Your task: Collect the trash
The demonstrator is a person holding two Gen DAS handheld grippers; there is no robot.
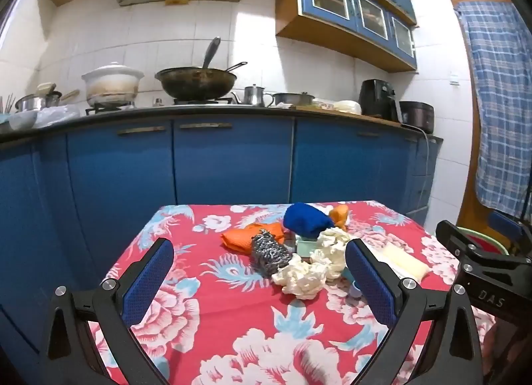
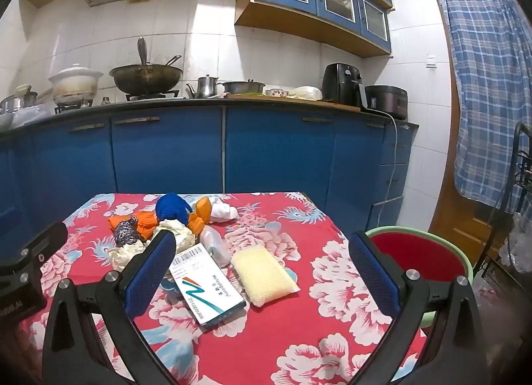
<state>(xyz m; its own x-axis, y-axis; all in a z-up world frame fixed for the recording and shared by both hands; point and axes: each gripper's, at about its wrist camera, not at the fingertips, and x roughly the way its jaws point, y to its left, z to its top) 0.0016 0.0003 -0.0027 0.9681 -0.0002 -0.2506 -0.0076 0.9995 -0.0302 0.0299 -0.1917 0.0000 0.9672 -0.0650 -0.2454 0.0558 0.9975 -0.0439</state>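
Meanwhile, both the left hand-held gripper [image 1: 259, 282] and right hand-held gripper [image 2: 262, 272] hover wide and empty over the floral tabletop [image 2: 282, 335], where a medicine box [image 2: 207, 288] reading "MeteoSpasmyl" and "20 capsules" lies beside a yellow sponge [image 2: 262, 277], crumpled tissues [image 1: 304, 277] heaped mid-tabletop.

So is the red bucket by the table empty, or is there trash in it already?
It looks empty. The right wrist view shows only bare red inside the bucket, but the right gripper's finger hides part of it.
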